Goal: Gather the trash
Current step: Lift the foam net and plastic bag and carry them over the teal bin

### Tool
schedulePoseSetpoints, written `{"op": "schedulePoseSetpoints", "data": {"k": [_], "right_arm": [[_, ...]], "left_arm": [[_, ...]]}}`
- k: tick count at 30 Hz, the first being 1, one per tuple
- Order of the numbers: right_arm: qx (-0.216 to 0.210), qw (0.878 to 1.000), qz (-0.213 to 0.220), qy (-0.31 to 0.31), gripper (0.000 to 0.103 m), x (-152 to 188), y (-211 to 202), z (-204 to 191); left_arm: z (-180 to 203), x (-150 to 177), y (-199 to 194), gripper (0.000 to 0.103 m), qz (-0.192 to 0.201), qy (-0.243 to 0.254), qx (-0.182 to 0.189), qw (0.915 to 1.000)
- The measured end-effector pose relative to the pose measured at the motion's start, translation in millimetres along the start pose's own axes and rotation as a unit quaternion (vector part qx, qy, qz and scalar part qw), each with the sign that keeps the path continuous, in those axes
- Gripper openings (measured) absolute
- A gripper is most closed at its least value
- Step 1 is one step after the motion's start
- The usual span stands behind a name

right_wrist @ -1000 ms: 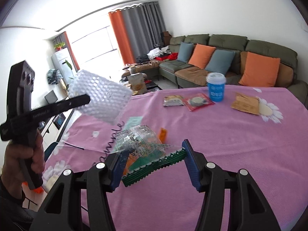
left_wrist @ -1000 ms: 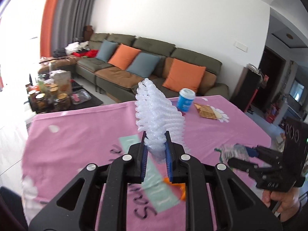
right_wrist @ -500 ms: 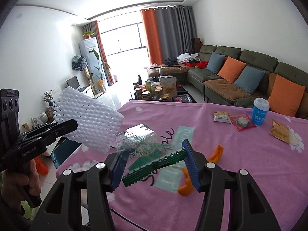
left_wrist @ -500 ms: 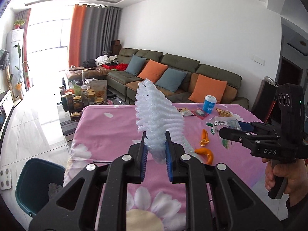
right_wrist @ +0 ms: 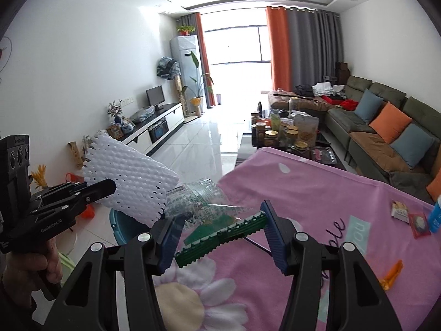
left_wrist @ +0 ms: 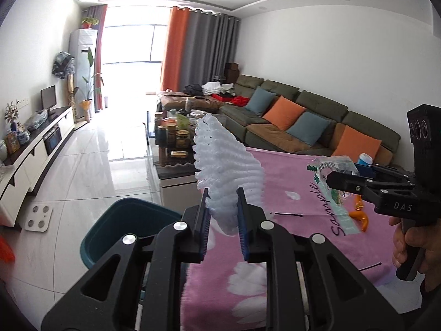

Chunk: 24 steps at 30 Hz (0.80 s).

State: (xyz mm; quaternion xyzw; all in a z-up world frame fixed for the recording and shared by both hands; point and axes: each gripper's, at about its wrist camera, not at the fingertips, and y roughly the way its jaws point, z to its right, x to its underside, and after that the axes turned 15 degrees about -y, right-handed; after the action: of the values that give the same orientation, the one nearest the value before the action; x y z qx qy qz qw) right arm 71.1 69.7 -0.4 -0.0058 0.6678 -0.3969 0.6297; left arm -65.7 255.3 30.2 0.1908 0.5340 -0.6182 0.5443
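My left gripper [left_wrist: 222,201] is shut on a white foam net sleeve [left_wrist: 226,162], which stands up from the pads. It hovers at the left edge of the pink-clothed table [left_wrist: 289,182], with a teal bin [left_wrist: 126,220] on the floor just below and to the left. My right gripper [right_wrist: 220,220] is shut on a clear plastic bag with a green serrated edge [right_wrist: 220,237] spanning its pads. In the right wrist view the foam sleeve [right_wrist: 129,176] and left gripper [right_wrist: 104,187] sit at the left, over the bin [right_wrist: 121,226].
Orange peel [right_wrist: 391,274], small wrappers [right_wrist: 399,211] and a blue cup [right_wrist: 437,215] lie on the table. A coffee table crowded with jars [right_wrist: 278,135] stands beyond it, a sofa [left_wrist: 303,121] at the right, and open tiled floor [left_wrist: 82,171] at the left.
Both grippers have swung left from over the table to its left edge, each still holding its item. The teal bin has come into view beneath them.
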Motion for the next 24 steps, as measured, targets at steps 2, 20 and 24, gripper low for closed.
{"op": "schedulePoseSetpoints", "data": {"k": [2,20,24], "right_arm": [[-0.016,1.0,-0.003,-0.015,0.054,-11,15,-13],[-0.118,0.986,-0.074,-0.095,0.054,-64,148,-87],[-0.125,0.982,-0.097,-0.103,0.054,-62,172,-92]], "left_arm": [[-25,-4,-5,0.018,0.005,-0.01,-0.02,0.9997],[-187,-7,-1,0.02,-0.027,-0.07,-0.141,0.9871],[-187,-1,33,0.02,-0.048,-0.076,-0.148,0.9849]]}}
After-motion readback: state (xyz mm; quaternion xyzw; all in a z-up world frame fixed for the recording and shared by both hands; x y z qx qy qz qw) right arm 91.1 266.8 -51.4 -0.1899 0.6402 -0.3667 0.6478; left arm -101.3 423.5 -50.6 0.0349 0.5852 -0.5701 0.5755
